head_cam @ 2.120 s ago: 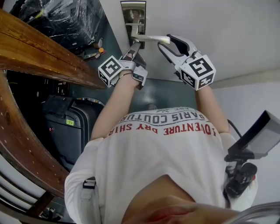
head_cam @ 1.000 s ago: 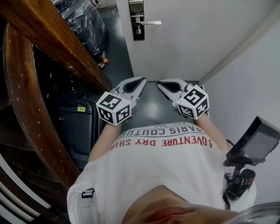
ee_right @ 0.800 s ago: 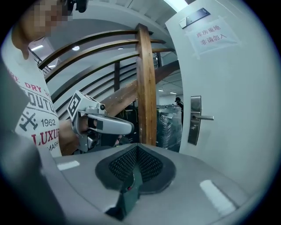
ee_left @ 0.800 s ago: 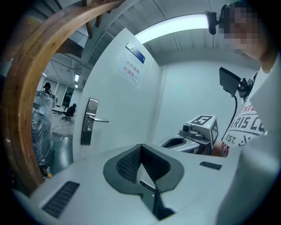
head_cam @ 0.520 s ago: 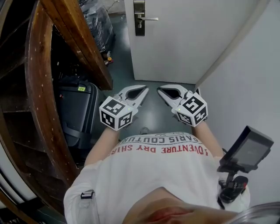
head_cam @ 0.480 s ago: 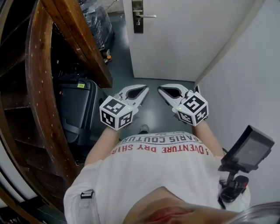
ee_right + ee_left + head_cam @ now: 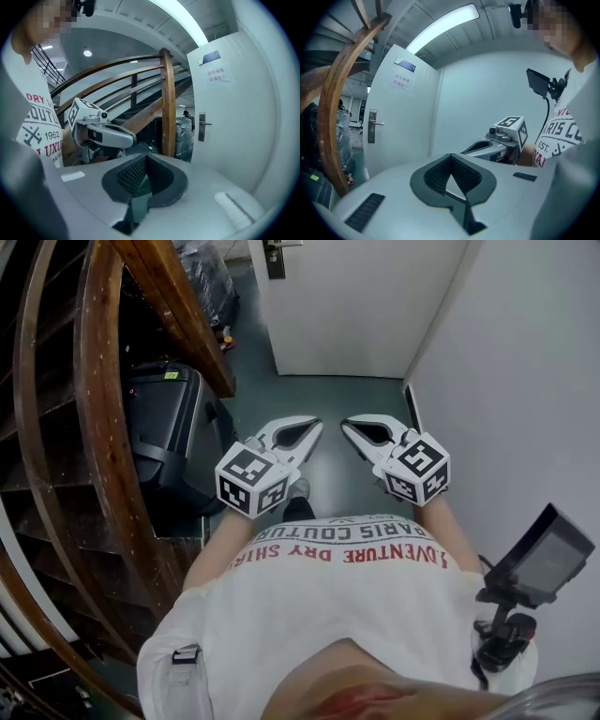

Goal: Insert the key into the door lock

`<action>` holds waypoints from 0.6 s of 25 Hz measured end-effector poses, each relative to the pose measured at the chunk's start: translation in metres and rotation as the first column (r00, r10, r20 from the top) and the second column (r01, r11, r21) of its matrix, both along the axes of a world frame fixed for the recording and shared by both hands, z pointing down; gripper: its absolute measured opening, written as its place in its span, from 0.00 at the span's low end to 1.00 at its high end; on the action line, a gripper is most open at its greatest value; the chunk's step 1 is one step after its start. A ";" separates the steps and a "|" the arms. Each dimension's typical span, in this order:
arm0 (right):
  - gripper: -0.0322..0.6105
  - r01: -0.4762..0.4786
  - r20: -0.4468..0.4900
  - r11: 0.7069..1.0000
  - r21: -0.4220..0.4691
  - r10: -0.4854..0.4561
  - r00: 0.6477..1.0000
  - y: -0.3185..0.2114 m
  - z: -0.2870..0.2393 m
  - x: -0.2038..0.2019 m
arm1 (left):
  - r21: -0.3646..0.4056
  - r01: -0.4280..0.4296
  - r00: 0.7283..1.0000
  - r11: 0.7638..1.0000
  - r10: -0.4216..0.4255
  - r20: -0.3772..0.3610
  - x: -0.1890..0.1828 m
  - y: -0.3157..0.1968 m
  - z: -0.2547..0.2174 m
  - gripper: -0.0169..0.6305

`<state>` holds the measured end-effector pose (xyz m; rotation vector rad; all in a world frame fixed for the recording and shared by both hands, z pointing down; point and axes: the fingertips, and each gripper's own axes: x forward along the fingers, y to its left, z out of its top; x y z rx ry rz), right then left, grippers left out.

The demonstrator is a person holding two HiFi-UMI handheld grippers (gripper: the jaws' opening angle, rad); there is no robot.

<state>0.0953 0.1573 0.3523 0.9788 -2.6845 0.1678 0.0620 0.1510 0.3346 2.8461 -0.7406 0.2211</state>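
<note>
The white door is far off. Well back from the door, the left gripper and the right gripper are both pinched shut on nothing. The lock sits at the door's left edge. I can't see a key. With none held, nothing could go in.

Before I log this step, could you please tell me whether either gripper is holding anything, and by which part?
Nothing is held: the left gripper and the right gripper each have jaws closed together, empty, away from the door.
</note>
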 end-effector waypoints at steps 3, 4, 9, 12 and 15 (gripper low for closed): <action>0.05 -0.001 0.002 1.000 0.021 0.001 1.000 0.037 -0.013 0.002 | 0.012 0.007 1.000 1.000 -0.007 0.005 0.000 0.037 -0.010 0.03; 0.05 -0.004 0.005 1.000 0.028 0.004 1.000 0.050 -0.017 0.002 | 0.018 0.012 1.000 1.000 -0.012 0.010 -0.002 0.050 -0.012 0.03; 0.05 -0.012 0.020 0.999 0.039 0.012 1.000 0.084 -0.026 -0.001 | 0.021 0.019 1.000 1.000 -0.019 -0.001 -0.008 0.084 -0.020 0.03; 0.05 0.001 0.014 0.999 0.041 -0.002 1.000 0.083 -0.026 -0.006 | 0.024 0.026 1.000 0.999 -0.026 0.000 -0.011 0.082 -0.022 0.03; 0.05 0.004 0.020 0.999 0.045 -0.005 1.000 0.082 -0.028 -0.009 | 0.027 0.030 1.000 0.999 -0.030 0.000 -0.012 0.079 -0.024 0.03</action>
